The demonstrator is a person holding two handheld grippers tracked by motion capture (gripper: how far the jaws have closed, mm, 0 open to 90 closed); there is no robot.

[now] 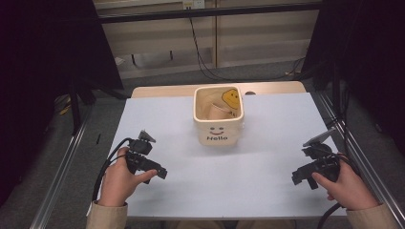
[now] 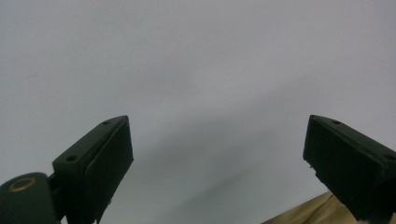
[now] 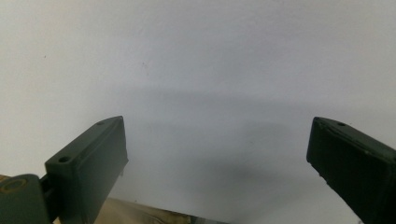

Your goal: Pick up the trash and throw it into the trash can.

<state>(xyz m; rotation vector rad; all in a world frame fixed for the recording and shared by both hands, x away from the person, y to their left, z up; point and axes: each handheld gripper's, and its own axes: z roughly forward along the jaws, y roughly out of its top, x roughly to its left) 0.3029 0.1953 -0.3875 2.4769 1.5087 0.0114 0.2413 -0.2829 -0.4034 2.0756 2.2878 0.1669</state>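
A cream square container (image 1: 218,131) with a smiley and "Hello" on its front stands at the middle back of the white table (image 1: 267,157). Inside it lie a tan cup-like item (image 1: 216,112) and a yellow smiley toy (image 1: 231,98). My left gripper (image 1: 161,172) rests low at the front left, pointing right, held by a hand. Its jaws stand wide apart over bare white surface, left gripper (image 2: 217,154), nothing between them. My right gripper (image 1: 297,176) sits at the front right, pointing left; its jaws also stand wide with nothing between, right gripper (image 3: 217,156).
Metal rails (image 1: 62,171) run along both table sides. Black curtains hang at left and right, and cables (image 1: 203,62) trail on the floor behind the table. A tan sleeve (image 2: 317,212) shows at the bottom of the left gripper view.
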